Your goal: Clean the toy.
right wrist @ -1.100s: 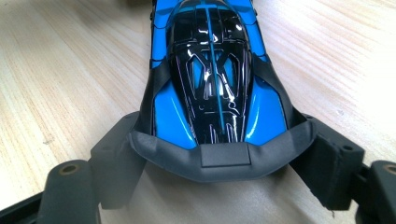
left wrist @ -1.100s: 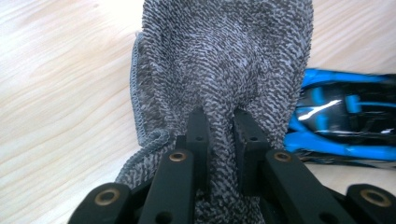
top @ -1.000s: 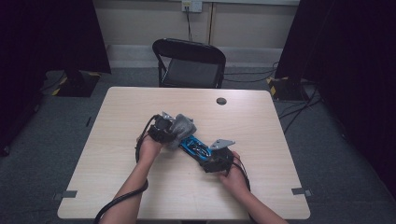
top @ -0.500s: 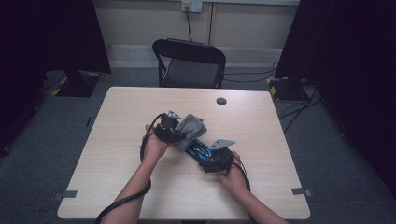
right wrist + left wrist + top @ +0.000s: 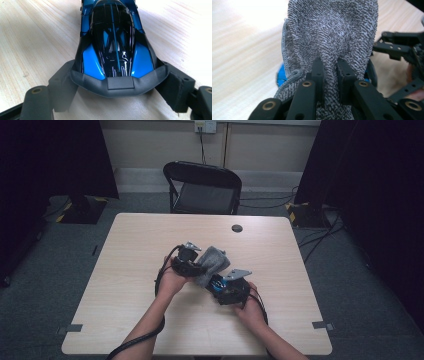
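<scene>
A blue and black toy car [image 5: 113, 42] lies on the wooden table [image 5: 135, 250], and my right gripper [image 5: 117, 86] is shut on its dark grey end, one jaw at each side. In the high view the car [image 5: 215, 283] shows just ahead of the right gripper [image 5: 233, 289]. My left gripper [image 5: 330, 67] is shut on a fold of grey knitted cloth [image 5: 329, 32], which hangs bunched over the car [image 5: 280, 75]. From above, the left gripper [image 5: 187, 261] holds the cloth [image 5: 212, 261] right beside the car.
A small black round disc [image 5: 237, 228] sits near the table's far edge. A black folding chair [image 5: 202, 187] stands behind the table. The left gripper's cable [image 5: 160, 277] loops down past the forearm. The right gripper [image 5: 398, 48] is close at the cloth's side.
The left gripper has carried the grey cloth to the right and nearer, up against the car. The right gripper has stayed put on the car.
</scene>
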The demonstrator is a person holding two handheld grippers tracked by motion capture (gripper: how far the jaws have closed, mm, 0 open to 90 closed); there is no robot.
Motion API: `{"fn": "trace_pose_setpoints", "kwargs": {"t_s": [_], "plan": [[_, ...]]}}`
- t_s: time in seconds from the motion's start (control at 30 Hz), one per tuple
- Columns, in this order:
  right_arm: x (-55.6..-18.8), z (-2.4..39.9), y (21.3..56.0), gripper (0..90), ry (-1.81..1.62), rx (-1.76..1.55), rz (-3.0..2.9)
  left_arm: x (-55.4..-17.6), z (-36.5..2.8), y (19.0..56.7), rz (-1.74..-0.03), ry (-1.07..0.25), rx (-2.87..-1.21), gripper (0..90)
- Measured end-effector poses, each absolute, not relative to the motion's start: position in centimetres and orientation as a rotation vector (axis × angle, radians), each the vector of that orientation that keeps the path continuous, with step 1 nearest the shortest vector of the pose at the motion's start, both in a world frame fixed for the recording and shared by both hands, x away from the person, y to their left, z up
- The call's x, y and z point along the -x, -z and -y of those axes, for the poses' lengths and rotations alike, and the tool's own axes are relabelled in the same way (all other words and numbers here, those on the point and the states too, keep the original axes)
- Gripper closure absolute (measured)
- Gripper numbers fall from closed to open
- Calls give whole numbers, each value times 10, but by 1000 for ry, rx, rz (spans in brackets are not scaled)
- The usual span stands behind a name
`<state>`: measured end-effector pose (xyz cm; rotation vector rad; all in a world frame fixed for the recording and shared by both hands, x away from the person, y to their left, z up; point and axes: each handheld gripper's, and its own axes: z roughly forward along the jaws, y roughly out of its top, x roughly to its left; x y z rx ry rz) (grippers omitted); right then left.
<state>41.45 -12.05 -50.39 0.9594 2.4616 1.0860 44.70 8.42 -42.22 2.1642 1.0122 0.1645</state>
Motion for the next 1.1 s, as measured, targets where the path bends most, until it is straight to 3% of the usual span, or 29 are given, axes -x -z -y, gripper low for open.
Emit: {"fn": "trace_pose_setpoints", "kwargs": {"t_s": [0.4,1.1], "plan": [[-415,121,504,235,-1085,-956,-2461,-429,-49,440,-926,-109,-2238,793],[-414,121,504,235,-1086,-959,-2460,-430,-44,443,-903,-163,-2297,789]]}}
